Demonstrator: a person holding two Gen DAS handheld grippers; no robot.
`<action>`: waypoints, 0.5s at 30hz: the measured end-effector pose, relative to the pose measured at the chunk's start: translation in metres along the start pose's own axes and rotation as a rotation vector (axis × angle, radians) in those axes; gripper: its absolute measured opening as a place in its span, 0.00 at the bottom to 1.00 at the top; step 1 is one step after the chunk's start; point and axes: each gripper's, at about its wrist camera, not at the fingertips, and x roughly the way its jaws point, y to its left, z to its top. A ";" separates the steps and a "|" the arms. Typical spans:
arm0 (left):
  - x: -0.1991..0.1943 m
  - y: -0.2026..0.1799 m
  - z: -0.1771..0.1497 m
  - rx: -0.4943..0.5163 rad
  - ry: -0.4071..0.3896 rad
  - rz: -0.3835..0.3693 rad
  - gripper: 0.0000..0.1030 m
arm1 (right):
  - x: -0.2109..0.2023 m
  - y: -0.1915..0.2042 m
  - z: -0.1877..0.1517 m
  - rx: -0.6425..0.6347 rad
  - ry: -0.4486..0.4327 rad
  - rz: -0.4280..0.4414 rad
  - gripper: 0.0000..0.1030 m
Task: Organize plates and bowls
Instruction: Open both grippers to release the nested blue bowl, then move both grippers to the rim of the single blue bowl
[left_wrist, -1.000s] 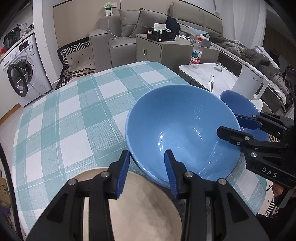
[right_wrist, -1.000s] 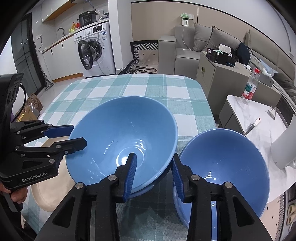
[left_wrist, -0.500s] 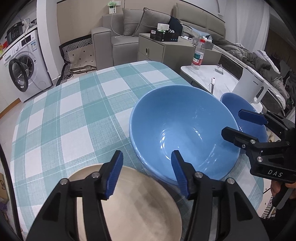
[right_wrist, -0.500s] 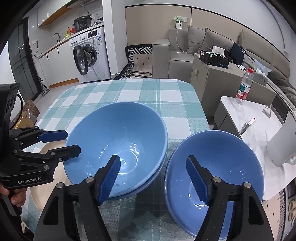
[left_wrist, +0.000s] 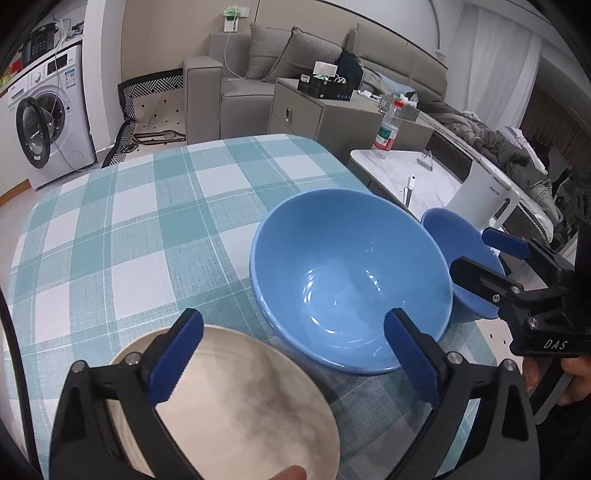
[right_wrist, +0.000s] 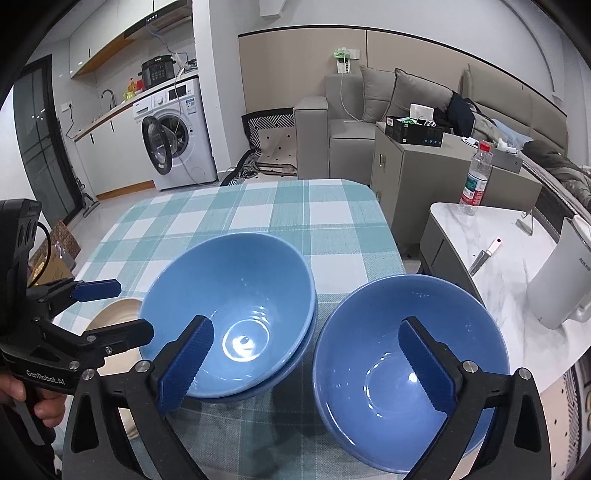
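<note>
Two light blue bowls sit nested (left_wrist: 347, 273) (right_wrist: 236, 306) on the checked table (left_wrist: 147, 229). A darker blue bowl (right_wrist: 399, 373) (left_wrist: 458, 243) stands alone to their right at the table's edge. A beige plate (left_wrist: 236, 406) (right_wrist: 110, 314) lies to their left. My left gripper (left_wrist: 291, 354) is open and empty, over the plate's far rim and the nested bowls' near rim. My right gripper (right_wrist: 303, 365) is open and empty, astride the gap between the nested bowls and the single bowl.
A white side table (right_wrist: 495, 258) to the right holds a water bottle (right_wrist: 476, 177), a knife (right_wrist: 484, 254) and a white kettle (right_wrist: 561, 280). A cabinet (right_wrist: 424, 166), sofa and washing machine (right_wrist: 177, 136) stand beyond the table's far edge.
Both grippers opened wide, letting go of the top blue bowl, which now rests nested in the one below. Both drew back and up a little.
</note>
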 end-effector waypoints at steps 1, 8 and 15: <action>-0.001 0.000 0.000 -0.002 -0.003 -0.005 0.96 | -0.001 -0.001 0.000 0.001 -0.002 0.001 0.99; -0.006 -0.010 0.000 0.009 -0.027 0.010 1.00 | -0.017 -0.009 -0.004 -0.008 -0.019 0.001 0.99; -0.012 -0.026 -0.002 0.025 -0.039 0.009 1.00 | -0.037 -0.025 -0.009 0.015 -0.047 -0.017 0.99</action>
